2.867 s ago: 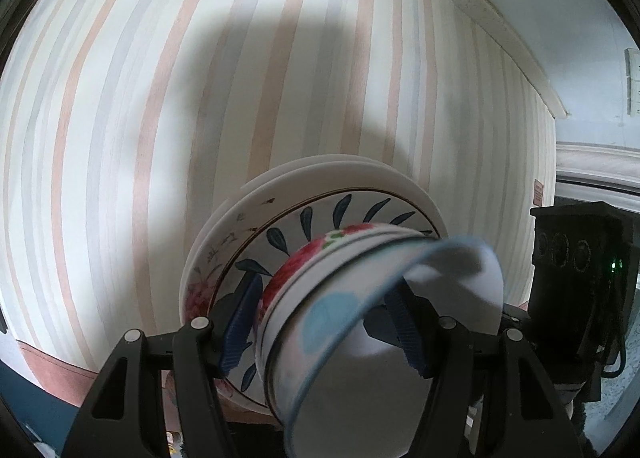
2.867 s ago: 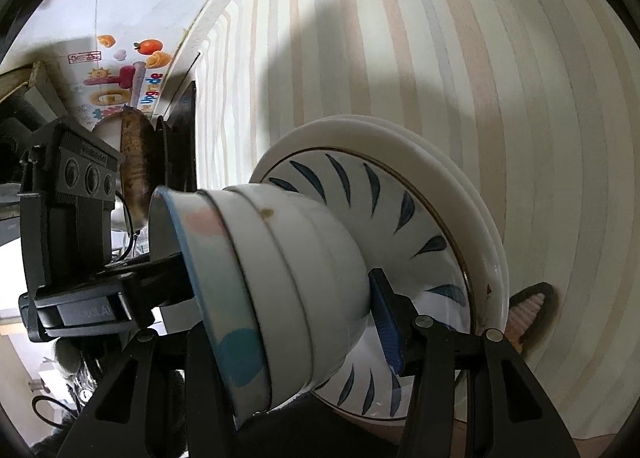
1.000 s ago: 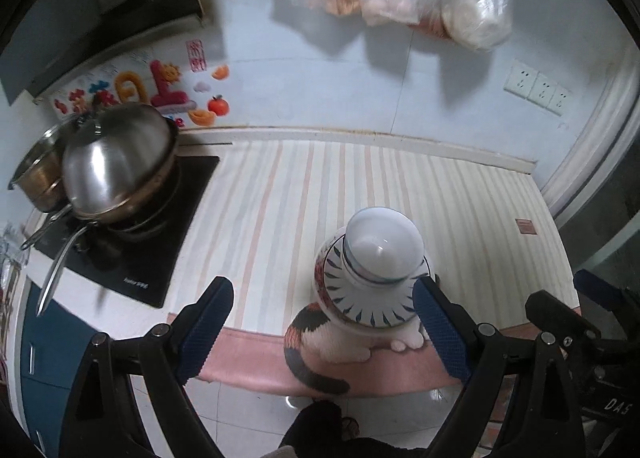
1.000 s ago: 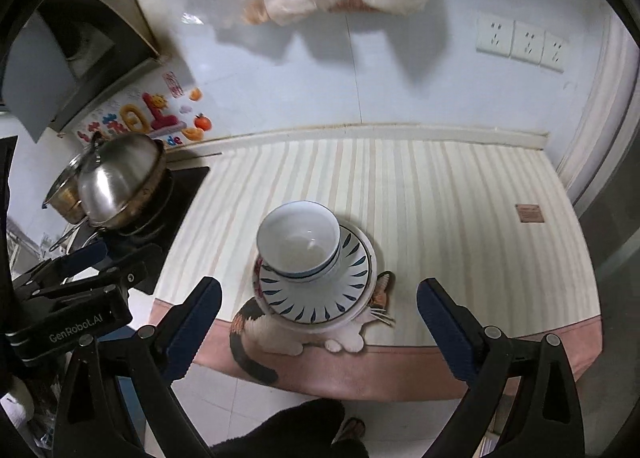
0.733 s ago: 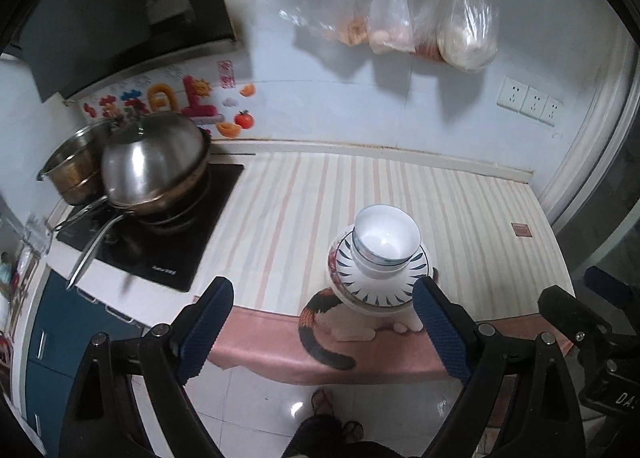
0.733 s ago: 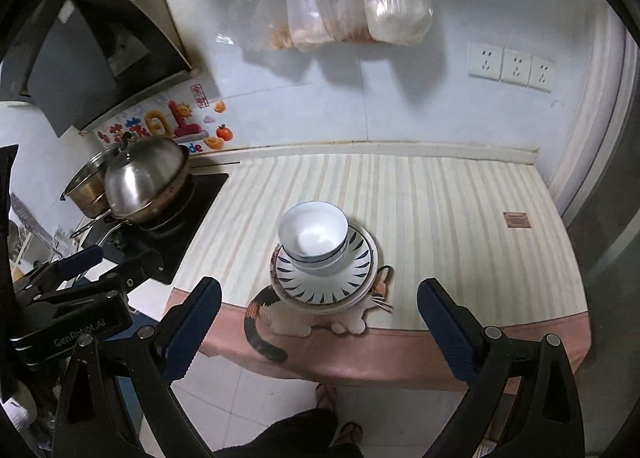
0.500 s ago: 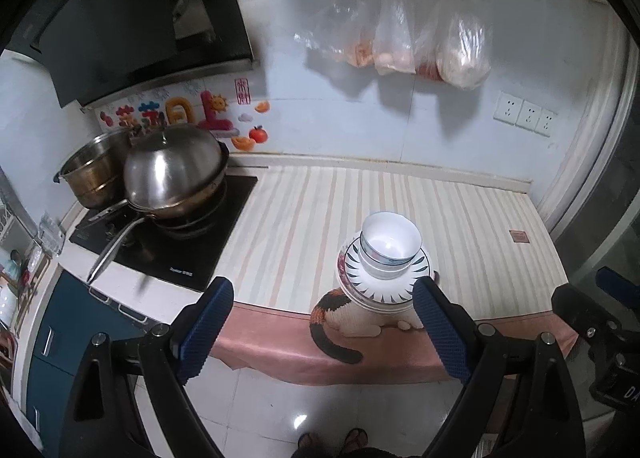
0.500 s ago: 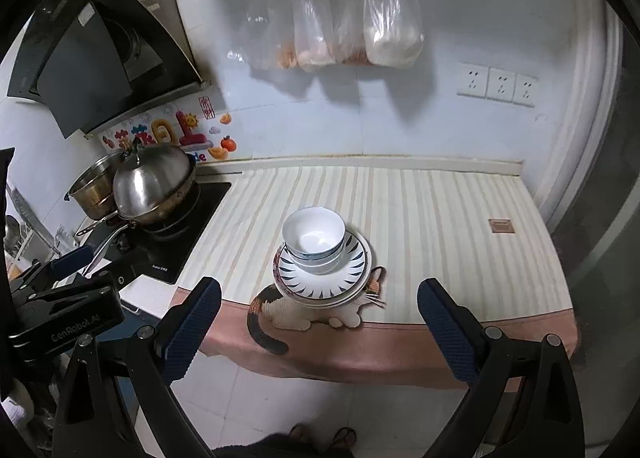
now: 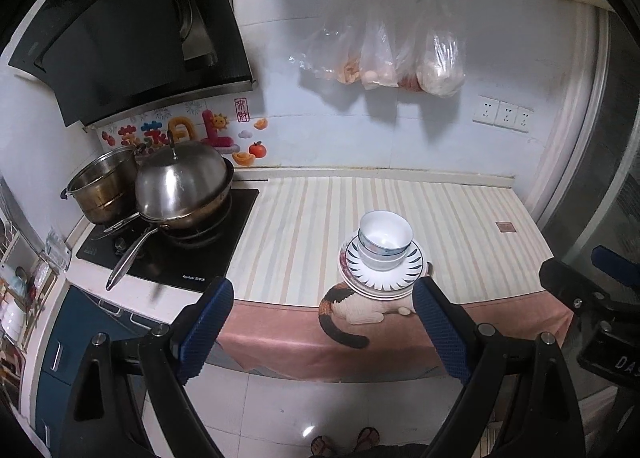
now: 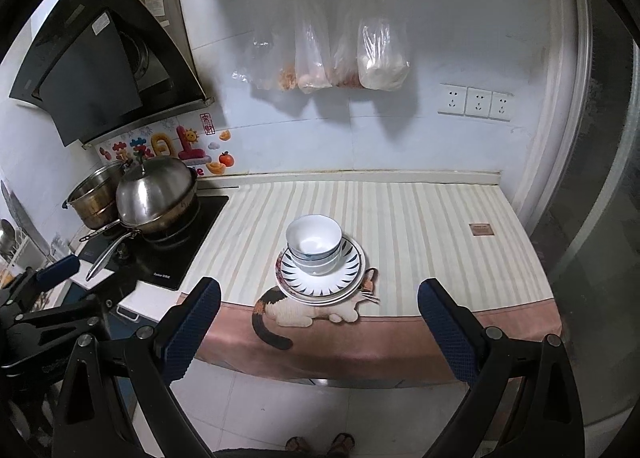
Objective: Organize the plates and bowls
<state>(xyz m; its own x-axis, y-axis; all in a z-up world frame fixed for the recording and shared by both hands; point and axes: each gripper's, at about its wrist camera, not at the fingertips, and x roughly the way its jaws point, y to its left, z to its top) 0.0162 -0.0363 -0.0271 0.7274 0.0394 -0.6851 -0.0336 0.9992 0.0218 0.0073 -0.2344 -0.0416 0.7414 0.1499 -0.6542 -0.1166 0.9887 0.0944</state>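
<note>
Bowls (image 9: pixel 384 238) on plates (image 9: pixel 380 272), beyond empty hand-held grippers (image 9: pixel 320 322)

bag contents (image 10: pixel 382 70) unclear, person's feet (image 10: pixel 320 444) cut off by frame edge

Both wrist fisheyes sit high and well back from the tabletop (image 9: pixel 460 218), angled down over its front edge at the back wall. Left view looks from left of the right one, so the stack of bowls and plates (image 9: pixel 382 258) lands right of centre; in the right view it sits near centre (image 10: pixel 320 262). Shared: striped tabletop, stove pans (image 10: pixel 154 198), hanging bags (image 9: pixel 400 54), wall sockets (image 10: pixel 476 102).
</note>
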